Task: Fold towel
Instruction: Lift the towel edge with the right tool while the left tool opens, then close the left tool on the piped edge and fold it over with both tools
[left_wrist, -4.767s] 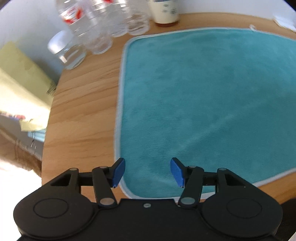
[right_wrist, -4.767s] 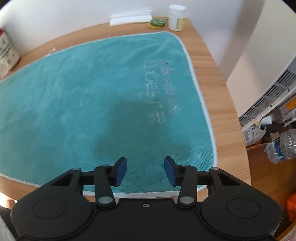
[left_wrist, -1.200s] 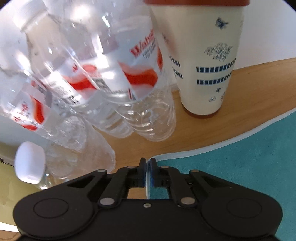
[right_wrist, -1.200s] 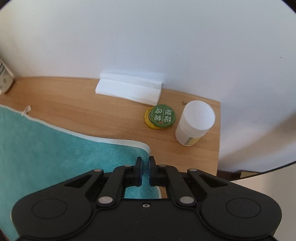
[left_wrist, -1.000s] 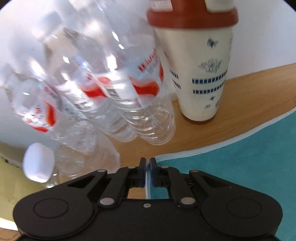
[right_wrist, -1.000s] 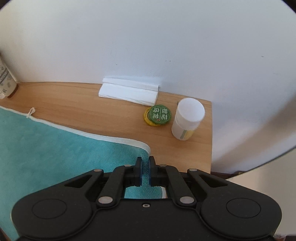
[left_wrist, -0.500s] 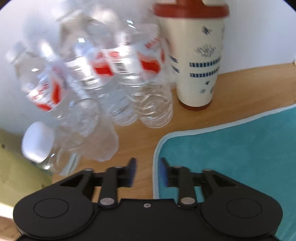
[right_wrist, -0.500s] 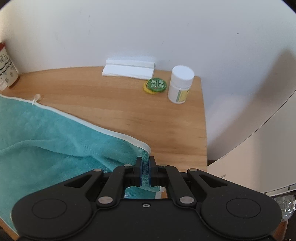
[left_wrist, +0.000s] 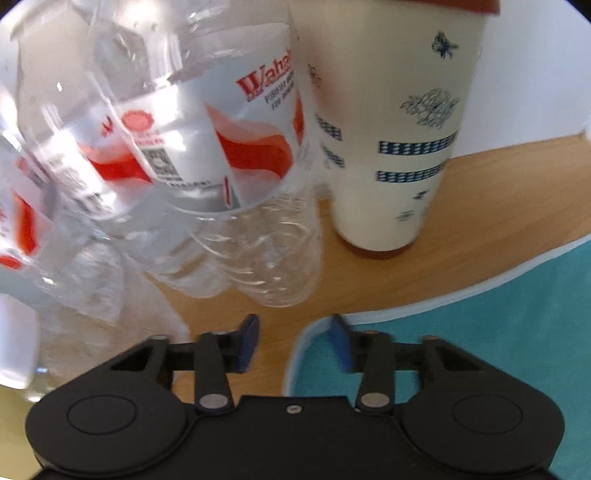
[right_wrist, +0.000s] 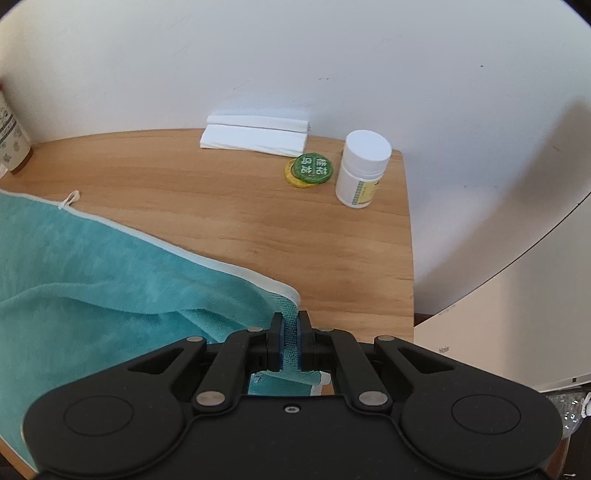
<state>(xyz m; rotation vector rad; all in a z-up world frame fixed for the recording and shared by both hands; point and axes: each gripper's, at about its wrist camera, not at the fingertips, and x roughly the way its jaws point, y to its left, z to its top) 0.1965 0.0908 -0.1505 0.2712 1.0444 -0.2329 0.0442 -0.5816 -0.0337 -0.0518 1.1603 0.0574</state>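
The teal towel (right_wrist: 92, 273) with a white hem lies on the wooden table (right_wrist: 258, 221). My right gripper (right_wrist: 290, 339) is shut on the towel's far right corner, which is raised off the table and drags a soft ridge across the cloth. In the left wrist view my left gripper (left_wrist: 291, 341) stands open low over the table. The towel's far left corner (left_wrist: 461, 332) lies flat beside its right finger (left_wrist: 340, 341), and only bare wood shows between the fingers.
Several clear water bottles (left_wrist: 207, 177) crowd close ahead and left of the left gripper, with a cream cup (left_wrist: 391, 140) just right of them. Near the table's far right corner stand a white pill bottle (right_wrist: 362, 170), a green tin (right_wrist: 310, 170) and a folded white cloth (right_wrist: 255, 136).
My left gripper has opened and let go of the far left towel corner, then moved closer to the bottles. My right gripper, still shut, has pulled its corner back and lifted it.
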